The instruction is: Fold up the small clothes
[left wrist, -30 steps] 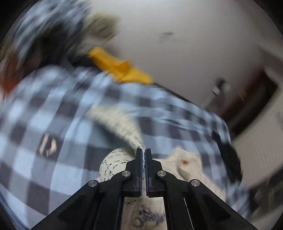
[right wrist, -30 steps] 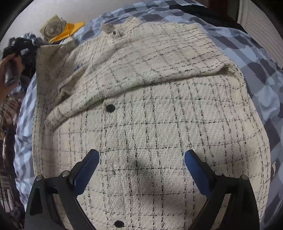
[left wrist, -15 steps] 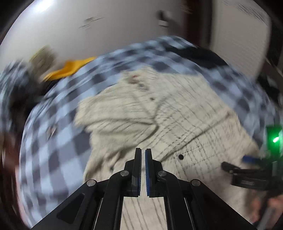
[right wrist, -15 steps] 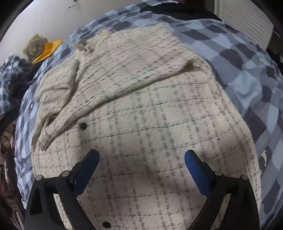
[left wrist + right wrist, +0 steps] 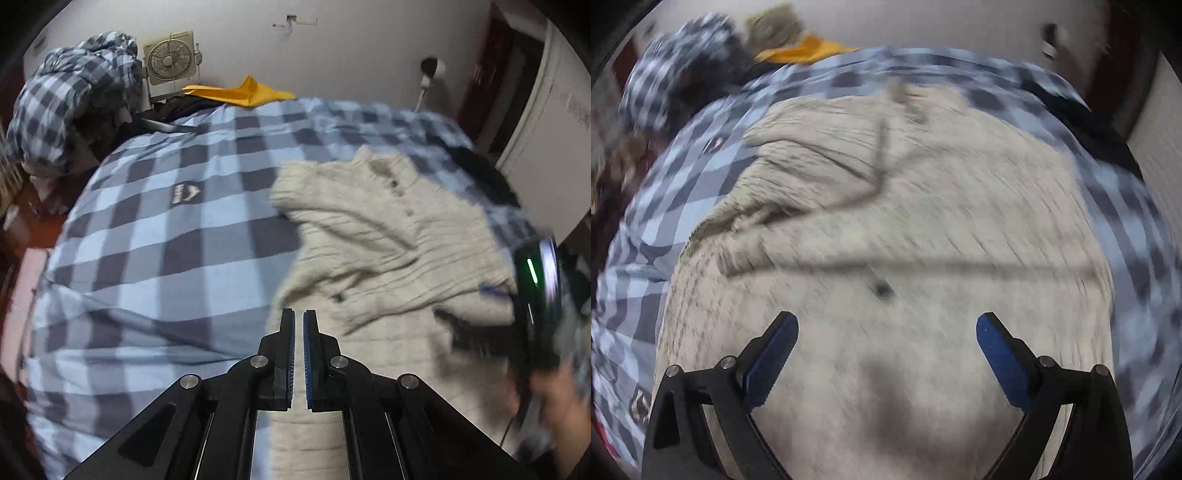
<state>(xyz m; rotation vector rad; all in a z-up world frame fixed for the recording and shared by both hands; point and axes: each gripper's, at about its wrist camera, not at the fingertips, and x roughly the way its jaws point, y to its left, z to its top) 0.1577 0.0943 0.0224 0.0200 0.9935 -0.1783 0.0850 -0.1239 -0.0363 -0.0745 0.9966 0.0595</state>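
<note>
A cream jacket (image 5: pixel 373 236) with thin dark checks and dark buttons lies spread on a bed under a blue checked cover (image 5: pixel 177 240). One sleeve is folded across its front. My left gripper (image 5: pixel 298 328) is shut with nothing between its fingers, above the jacket's left edge. The right gripper (image 5: pixel 491 295) shows blurred at the right of that view, held by a hand (image 5: pixel 554 406). In the right wrist view the right gripper (image 5: pixel 886 325) stands wide open above the jacket (image 5: pixel 905 229), nothing between its fingers; that picture is smeared by motion.
At the head of the bed stand a small box fan (image 5: pixel 170 59) and a bunched checked quilt (image 5: pixel 74 96), with a yellow cloth (image 5: pixel 243 94) beside them. A white wall lies behind; a dark door and a white cabinet (image 5: pixel 543 122) are at the right.
My left gripper let go of the sleeve it held a second ago, swung away and stayed shut. The right gripper rose and rolled over the jacket, still open.
</note>
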